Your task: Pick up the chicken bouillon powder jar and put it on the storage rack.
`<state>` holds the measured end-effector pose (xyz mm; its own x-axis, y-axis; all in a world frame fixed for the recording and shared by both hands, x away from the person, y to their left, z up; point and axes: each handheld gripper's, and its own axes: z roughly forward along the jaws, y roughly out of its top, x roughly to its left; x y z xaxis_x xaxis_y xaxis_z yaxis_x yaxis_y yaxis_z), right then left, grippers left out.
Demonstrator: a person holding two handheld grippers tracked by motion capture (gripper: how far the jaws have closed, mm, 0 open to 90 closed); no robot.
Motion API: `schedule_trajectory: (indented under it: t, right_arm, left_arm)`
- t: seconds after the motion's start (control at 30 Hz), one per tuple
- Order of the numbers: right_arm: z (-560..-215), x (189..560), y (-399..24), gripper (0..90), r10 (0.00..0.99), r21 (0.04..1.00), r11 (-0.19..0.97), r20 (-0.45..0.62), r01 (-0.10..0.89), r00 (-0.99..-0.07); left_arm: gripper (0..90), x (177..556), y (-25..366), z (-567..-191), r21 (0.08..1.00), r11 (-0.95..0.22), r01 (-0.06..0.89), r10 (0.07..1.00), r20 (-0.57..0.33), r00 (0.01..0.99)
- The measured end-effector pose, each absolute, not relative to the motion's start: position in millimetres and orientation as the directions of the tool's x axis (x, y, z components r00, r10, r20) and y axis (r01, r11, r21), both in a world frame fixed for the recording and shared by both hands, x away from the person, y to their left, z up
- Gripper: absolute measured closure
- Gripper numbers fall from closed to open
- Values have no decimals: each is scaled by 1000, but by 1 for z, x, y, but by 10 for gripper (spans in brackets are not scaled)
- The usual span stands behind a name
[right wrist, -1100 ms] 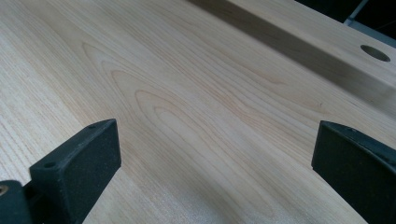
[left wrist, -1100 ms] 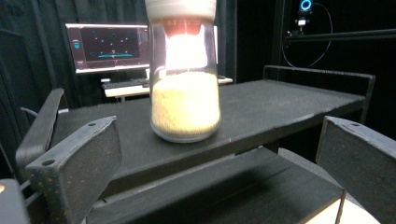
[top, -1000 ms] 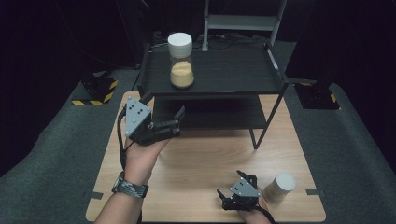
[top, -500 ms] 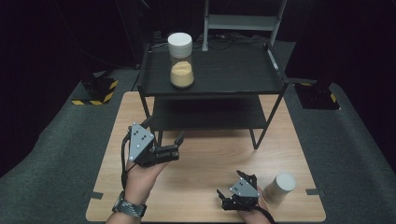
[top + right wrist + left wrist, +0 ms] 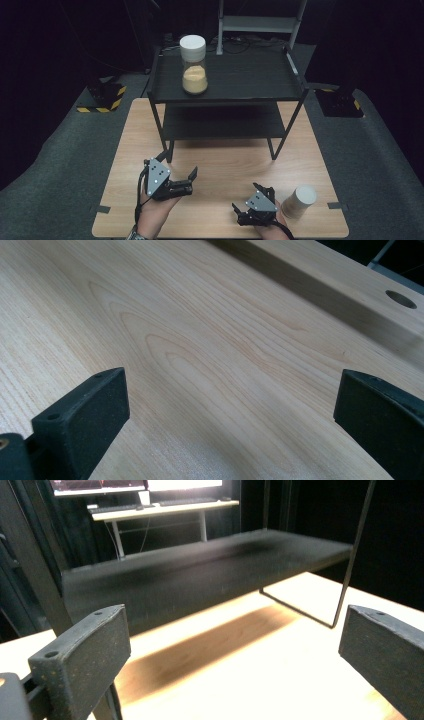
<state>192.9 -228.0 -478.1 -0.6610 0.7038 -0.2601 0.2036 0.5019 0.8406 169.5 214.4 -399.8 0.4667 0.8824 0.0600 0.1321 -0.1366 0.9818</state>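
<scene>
While both grippers hover empty with jaws apart, left gripper (image 5: 187,181) near the black shelf (image 5: 225,80), the lidded jar (image 5: 193,64) stands on top, and a paper cup (image 5: 299,201) waits untouched beside the right gripper (image 5: 248,210).

Black shelf (image 5: 200,575) ahead — jaws wide apart over wooden table (image 5: 280,680).

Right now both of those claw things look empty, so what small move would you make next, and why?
Probably swing the right gripper toward the capped jar standing just beside it on the table. Both grippers are open and hold nothing, and that jar is the nearest thing. The left gripper sits farther off, facing the black shelf, where another jar already stands.
</scene>
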Motion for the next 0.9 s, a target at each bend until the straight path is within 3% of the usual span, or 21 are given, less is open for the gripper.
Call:
schedule_trajectory:
  t: [0.5,0.9]
  right_arm:
    - [-479,191,-226,6,709,840,503,-268,202,-653]
    - [-479,191,-225,6,711,839,505,-271,203,-649]
  left_arm:
    - [3,167,211,-453,947,-204,248,870,59,490]
    - [3,182,205,-471,887,-290,358,850,68,522]
